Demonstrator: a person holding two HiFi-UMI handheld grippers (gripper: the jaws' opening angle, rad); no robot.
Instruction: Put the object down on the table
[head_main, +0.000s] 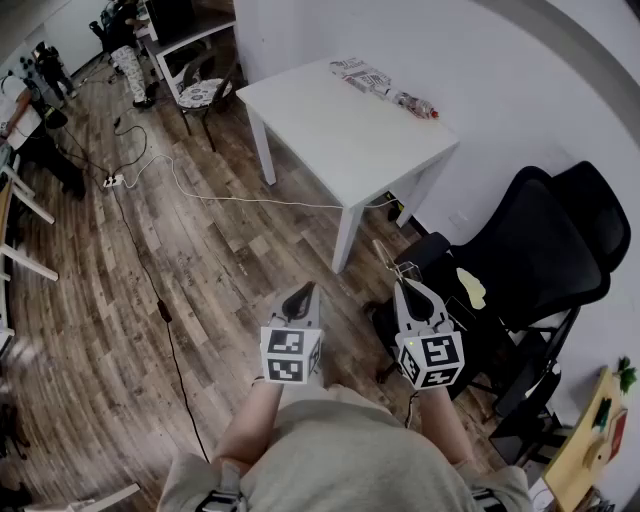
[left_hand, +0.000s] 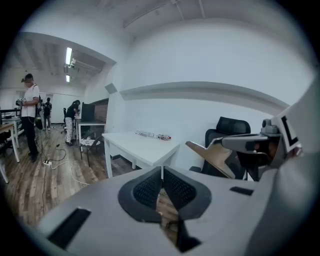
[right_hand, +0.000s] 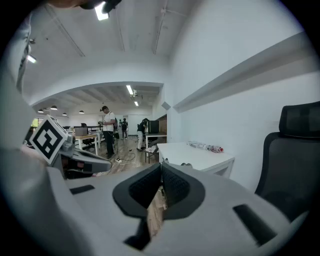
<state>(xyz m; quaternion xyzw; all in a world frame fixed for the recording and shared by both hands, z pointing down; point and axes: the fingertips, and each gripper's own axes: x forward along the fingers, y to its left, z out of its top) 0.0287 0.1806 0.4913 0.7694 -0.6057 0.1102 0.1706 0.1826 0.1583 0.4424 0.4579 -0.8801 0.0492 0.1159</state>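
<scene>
I stand on the wooden floor a little short of the white table (head_main: 345, 140). My right gripper (head_main: 408, 287) is shut on a thin, flat tan piece (head_main: 392, 258) that sticks out ahead of its tips toward the table. From the left gripper view the piece (left_hand: 212, 157) shows as a tan wedge. It is edge-on and barely visible in the right gripper view, where the right gripper (right_hand: 161, 171) has its pads together. My left gripper (head_main: 300, 293) hangs beside it, shut with nothing in it (left_hand: 162, 174). Both grippers are well short of the table.
Several small packets (head_main: 385, 85) lie along the table's far edge. A black office chair (head_main: 535, 255) with something yellow (head_main: 472, 288) on its seat stands close to my right. A white cable (head_main: 215, 195) runs over the floor. People (head_main: 128, 55) stand far left.
</scene>
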